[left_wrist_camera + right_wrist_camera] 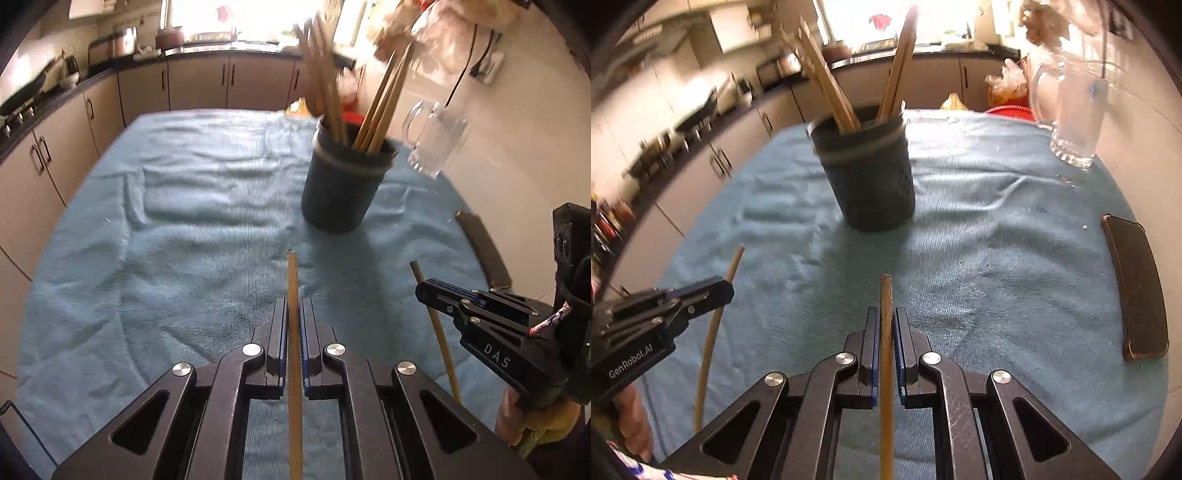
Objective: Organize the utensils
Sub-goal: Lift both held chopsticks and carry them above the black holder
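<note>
Both grippers have a wooden stick each right now. The left gripper (294, 314) has its jaws clenched on a light chopstick (294, 354) that runs straight down the middle between the pads, tip poking out ahead over the blue towel (184, 221) covering the worktop. The right gripper (885, 325) is the same deal, jaws clamped on a darker chopstick (885, 350). The two grippers sit side by side, near each other but apart, both above the towel.

Ahead of them stands a dark holder (866, 173) with several more chopsticks (827, 85) leaning out in two bunches. A glass mug (1071, 110) is off to the right near the wall, and a dark phone (1137, 288) lies flat on the towel's right edge.
</note>
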`<act>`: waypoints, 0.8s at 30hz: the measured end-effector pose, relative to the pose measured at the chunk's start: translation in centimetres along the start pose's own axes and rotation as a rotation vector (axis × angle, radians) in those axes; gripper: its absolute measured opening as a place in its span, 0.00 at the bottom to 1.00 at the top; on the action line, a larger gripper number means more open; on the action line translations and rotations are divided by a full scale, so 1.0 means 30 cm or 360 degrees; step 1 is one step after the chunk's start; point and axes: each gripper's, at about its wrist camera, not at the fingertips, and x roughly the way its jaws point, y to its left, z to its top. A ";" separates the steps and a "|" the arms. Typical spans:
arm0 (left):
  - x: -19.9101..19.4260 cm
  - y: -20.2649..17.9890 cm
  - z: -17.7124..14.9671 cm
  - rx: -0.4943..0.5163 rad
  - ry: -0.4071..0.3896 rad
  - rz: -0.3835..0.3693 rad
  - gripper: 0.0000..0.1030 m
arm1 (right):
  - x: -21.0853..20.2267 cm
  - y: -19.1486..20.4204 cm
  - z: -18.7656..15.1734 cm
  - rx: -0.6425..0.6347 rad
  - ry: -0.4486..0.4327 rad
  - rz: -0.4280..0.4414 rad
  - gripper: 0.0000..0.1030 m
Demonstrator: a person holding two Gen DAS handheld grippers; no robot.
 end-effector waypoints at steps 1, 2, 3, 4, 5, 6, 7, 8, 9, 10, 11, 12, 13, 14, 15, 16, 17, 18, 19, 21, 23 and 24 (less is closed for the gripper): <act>-0.028 -0.009 -0.002 0.0008 -0.0034 0.0006 0.05 | -0.025 -0.001 -0.004 0.0016 -0.0031 0.0005 0.07; -0.047 -0.019 -0.004 0.0014 -0.0060 0.0011 0.05 | -0.043 0.003 -0.008 0.0022 -0.0052 0.0006 0.07; -0.072 -0.030 -0.005 0.0023 -0.0094 0.0017 0.05 | -0.067 0.004 -0.012 0.0027 -0.0082 0.0008 0.07; -0.091 -0.038 -0.006 0.0031 -0.0120 0.0021 0.05 | -0.091 0.009 -0.016 0.0027 -0.0108 0.0010 0.07; -0.111 -0.047 -0.008 0.0041 -0.0146 0.0027 0.05 | -0.112 0.009 -0.015 0.0027 -0.0134 0.0013 0.07; -0.134 -0.055 -0.012 0.0049 -0.0172 0.0033 0.05 | -0.141 0.013 -0.017 0.0029 -0.0170 0.0012 0.07; -0.153 -0.062 -0.015 0.0051 -0.0193 0.0035 0.05 | -0.156 0.011 -0.018 0.0030 -0.0190 0.0012 0.07; -0.172 -0.068 -0.018 0.0053 -0.0216 0.0034 0.05 | -0.177 0.010 -0.021 0.0032 -0.0216 0.0014 0.07; -0.194 -0.074 -0.022 0.0052 -0.0239 0.0033 0.05 | -0.204 0.014 -0.024 0.0035 -0.0250 0.0018 0.07; -0.216 -0.080 -0.028 0.0050 -0.0256 0.0033 0.05 | -0.222 0.013 -0.030 0.0036 -0.0269 0.0020 0.07; -0.239 -0.084 -0.034 0.0047 -0.0276 0.0031 0.05 | -0.244 0.017 -0.034 0.0038 -0.0296 0.0019 0.07; -0.255 -0.091 -0.039 0.0046 -0.0289 0.0031 0.05 | -0.268 0.022 -0.038 0.0039 -0.0326 0.0019 0.07; -0.266 -0.096 -0.043 0.0045 -0.0304 0.0033 0.05 | -0.284 0.028 -0.042 0.0037 -0.0347 0.0021 0.07; -0.279 -0.101 -0.047 0.0045 -0.0318 0.0034 0.05 | -0.300 0.030 -0.045 0.0036 -0.0364 0.0023 0.07; -0.294 -0.106 -0.049 0.0045 -0.0332 0.0031 0.05 | -0.325 0.037 -0.048 0.0033 -0.0392 0.0026 0.07; -0.307 -0.111 -0.052 0.0045 -0.0343 0.0028 0.05 | -0.342 0.036 -0.050 0.0030 -0.0409 0.0030 0.07; -0.322 -0.117 -0.055 0.0044 -0.0356 0.0025 0.05 | -0.368 0.041 -0.051 0.0030 -0.0438 0.0038 0.07; -0.339 -0.124 -0.056 0.0046 -0.0372 0.0022 0.05 | -0.389 0.043 -0.052 0.0029 -0.0460 0.0045 0.07; -0.357 -0.127 -0.060 0.0049 -0.0389 0.0019 0.05 | -0.407 0.044 -0.052 0.0026 -0.0479 0.0049 0.07; -0.399 -0.139 -0.069 0.0060 -0.0443 0.0019 0.05 | -0.446 0.052 -0.055 0.0017 -0.0518 0.0054 0.07; -0.423 -0.149 -0.075 0.0076 -0.0479 0.0024 0.05 | -0.468 0.061 -0.057 0.0013 -0.0548 0.0056 0.07; -0.436 -0.156 -0.076 0.0088 -0.0495 0.0024 0.05 | -0.479 0.065 -0.058 0.0012 -0.0564 0.0057 0.07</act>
